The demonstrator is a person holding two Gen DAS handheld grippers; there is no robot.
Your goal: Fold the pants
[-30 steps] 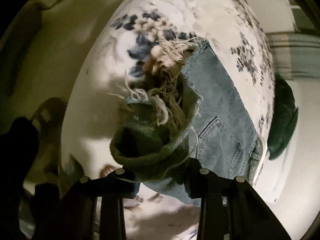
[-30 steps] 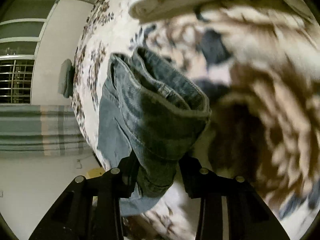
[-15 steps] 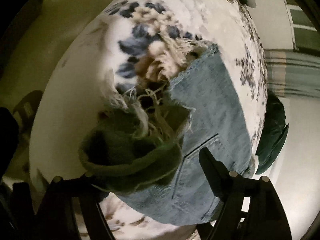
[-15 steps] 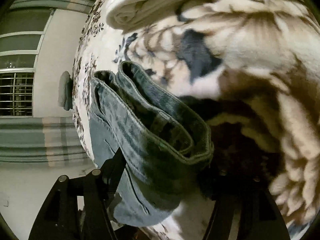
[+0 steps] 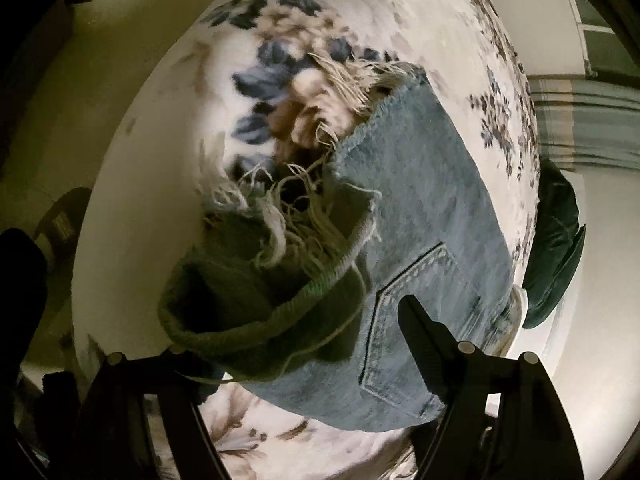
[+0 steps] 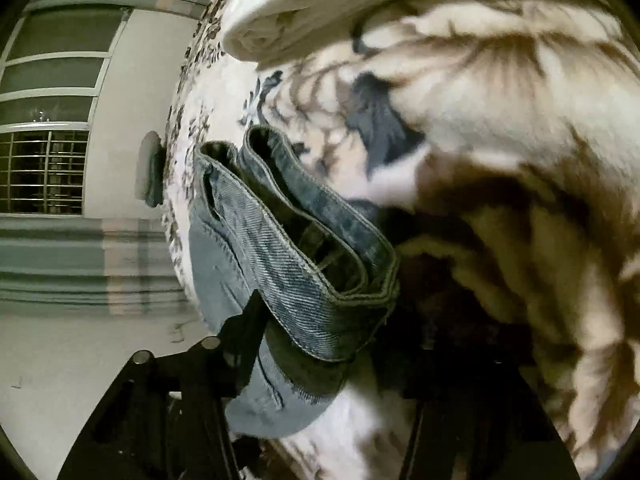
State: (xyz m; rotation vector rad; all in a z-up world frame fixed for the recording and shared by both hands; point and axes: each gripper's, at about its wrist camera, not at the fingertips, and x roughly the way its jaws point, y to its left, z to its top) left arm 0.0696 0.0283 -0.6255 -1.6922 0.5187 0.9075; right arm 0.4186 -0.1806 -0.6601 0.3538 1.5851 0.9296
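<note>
**Jeans lie folded on the bed, both hand-held grippers spread apart**

The pants are light blue jeans lying on a bed covered with a white spread printed with blue and brown flowers. In the left wrist view a back pocket faces up, and a frayed hem with loose pale threads is doubled back over the denim as a thick, shadowed roll close to the lens. In the right wrist view the waistband of the pants stands up in stacked layers, with the flatter denim spreading below and to the left of it.

The near edge of the jeans is cut off behind the gripper frames in both views. The inside of the rolled hem is dark and hard to read, and the flower print beyond it is blurred. In the right wrist view the large brown and cream pattern of a blanket is smeared, and a dark patch beside the waistband hides what lies there.

The left hand-held gripper is spread wide; its right finger shows over the pocket, while the other is hidden under the hem roll, so contact there cannot be judged. The right hand-held gripper is also spread; its left finger is against the denim, and the other is lost in shadow.

A dark green cushion sits at the bed's edge, and a barred window shows beyond.
</note>
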